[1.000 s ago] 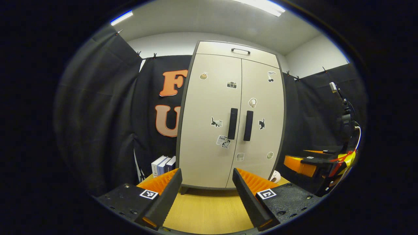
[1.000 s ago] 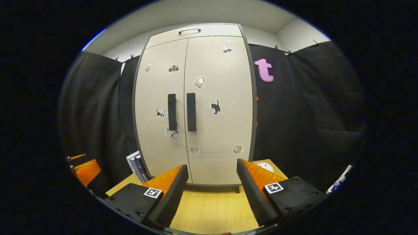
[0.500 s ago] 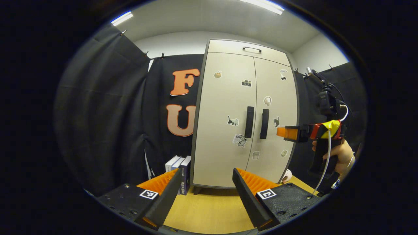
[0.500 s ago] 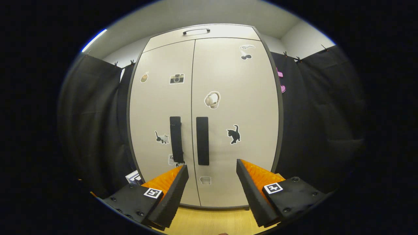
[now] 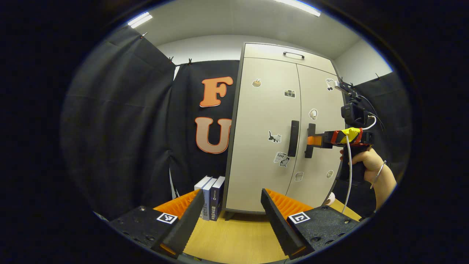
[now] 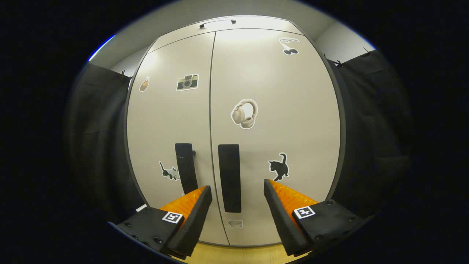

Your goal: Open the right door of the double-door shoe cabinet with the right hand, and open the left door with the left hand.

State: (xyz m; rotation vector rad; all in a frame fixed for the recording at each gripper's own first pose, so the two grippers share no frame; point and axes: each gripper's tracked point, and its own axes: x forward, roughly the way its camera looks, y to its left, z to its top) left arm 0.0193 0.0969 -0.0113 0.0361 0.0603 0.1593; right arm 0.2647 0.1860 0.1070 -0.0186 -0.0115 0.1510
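Note:
The beige shoe cabinet (image 5: 271, 110) stands on the wooden table with both doors shut. Each door carries a black vertical handle: the left handle (image 5: 293, 138) and the right handle (image 5: 310, 129). In the left gripper view, my left gripper (image 5: 231, 194) is open, low and well back from the cabinet. A hand (image 5: 366, 163) holds my right gripper (image 5: 311, 140) level at the right handle. In the right gripper view, the right gripper (image 6: 237, 187) is open close to the doors. The right handle (image 6: 229, 178) stands in the gap between its fingers; the left handle (image 6: 185, 167) is just left.
Three upright books (image 5: 210, 196) stand on the wooden table (image 5: 234, 238) at the cabinet's left foot. A small white object (image 5: 331, 199) sits at its right foot. A top drawer with a handle (image 5: 293, 55) caps the cabinet. Black cloth walls close in on both sides.
The right gripper has risen and moved in toward the cabinet, so the right handle now stands between its open fingers. The left gripper has turned leftward. Both doors stay shut.

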